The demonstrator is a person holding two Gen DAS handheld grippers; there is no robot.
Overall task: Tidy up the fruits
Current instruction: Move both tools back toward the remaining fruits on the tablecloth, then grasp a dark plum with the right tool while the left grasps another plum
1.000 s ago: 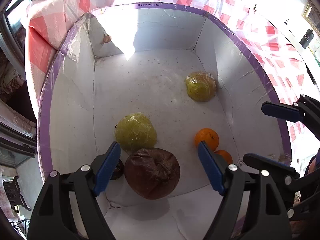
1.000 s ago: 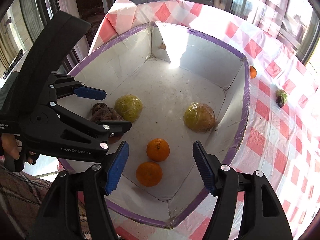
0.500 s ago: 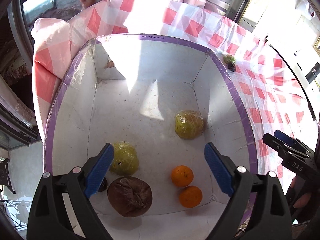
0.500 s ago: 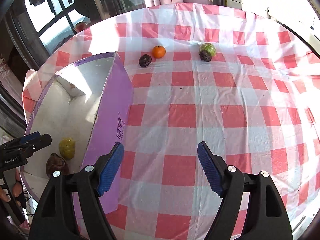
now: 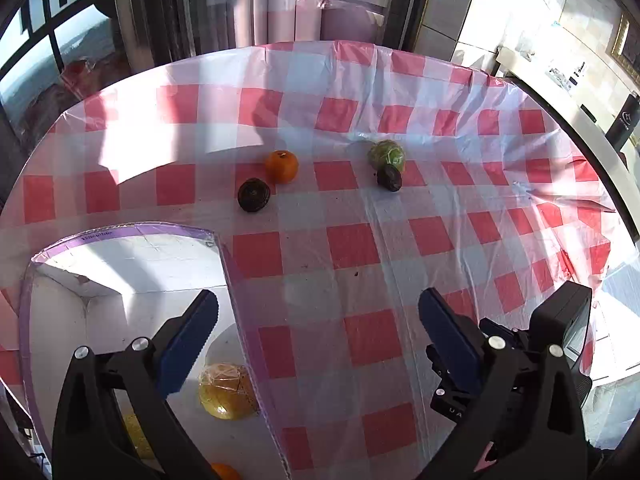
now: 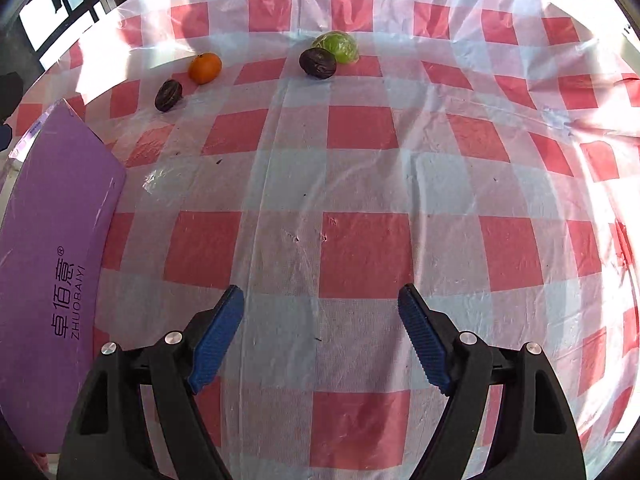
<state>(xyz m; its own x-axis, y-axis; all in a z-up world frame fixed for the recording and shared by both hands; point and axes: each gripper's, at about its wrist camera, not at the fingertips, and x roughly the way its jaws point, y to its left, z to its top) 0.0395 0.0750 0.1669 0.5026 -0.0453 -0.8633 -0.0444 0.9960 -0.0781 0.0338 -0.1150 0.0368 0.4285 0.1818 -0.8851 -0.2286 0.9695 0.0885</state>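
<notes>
so, both sets of fingers are spread wide apart and holding nothing. the right gripper (image 6: 320, 340) hangs over bare checkered cloth on the table (image 6: 360, 248), blue pads (image 6: 216, 340) aimed straight up the cloth. out ahead, well clear of the tips, sit four loose fruits near the far edge. up and left of the fingers there's a dark wrinkled passion fruit (image 6: 168, 95) just beside a mandarin (image 6: 205, 67). nearly dead ahead, a touch left of centre, a second dark passion fruit (image 6: 318, 63) is touching or overlapping a green plastic-wrapped fruit (image 6: 336, 47); can't tell which. the purple box (image 6: 60, 240) stands off to the left, outer wall facing the lens.

over to the left gripper (image 5: 316, 340): it straddles the box's right wall, left finger over the white interior (image 5: 120, 308), right finger over the table. inside, a wrapped yellow fruit (image 5: 228, 391) lies just below the left pad, and an orange one (image 5: 225, 472) peeks in at the bottom edge. the same four fruits show far ahead: mandarin (image 5: 282, 166), dark one (image 5: 253, 195), green one (image 5: 386, 155), second dark one (image 5: 389, 178).

judgement call: the right gripper has the straighter line to the green and dark pair, the left one suits the mandarin side. these are round fruits, no real long axis to line up, so it's simply a long forward reach.
</notes>
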